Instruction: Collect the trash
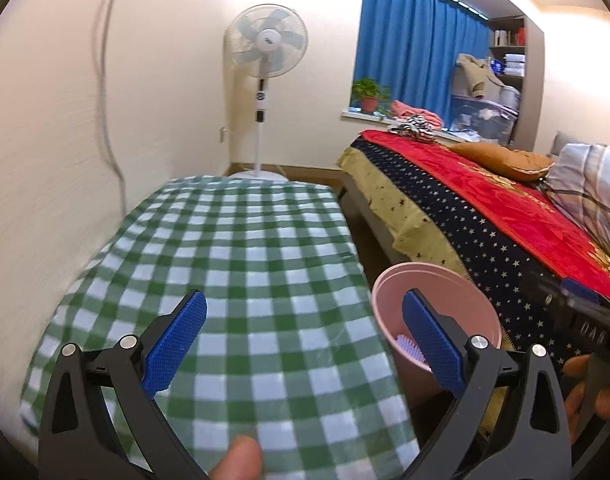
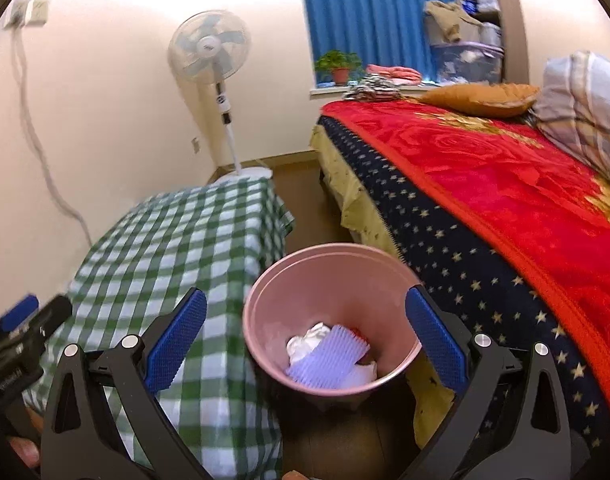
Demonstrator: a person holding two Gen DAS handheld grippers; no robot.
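A pink trash bin (image 2: 265, 300) stands on the floor between the checked table and the bed. In it lie a lilac ridged brush-like item (image 2: 329, 356), crumpled white paper (image 2: 309, 338) and something red (image 2: 357, 333). My right gripper (image 2: 305, 340) is open and empty above the bin. My left gripper (image 1: 305, 340) is open and empty above the green-and-white checked tablecloth (image 1: 233, 264); the bin (image 1: 457, 300) shows at its right finger. The right gripper's body (image 1: 585, 320) is at the right edge of the left wrist view.
A bed with a red blanket (image 2: 505, 184), star-print cover and pillows (image 2: 481, 98) stands on the right. A white standing fan (image 1: 263, 80) is in the far corner. A cable (image 1: 105, 80) hangs down the left wall. A potted plant (image 1: 369, 96) sits on the windowsill.
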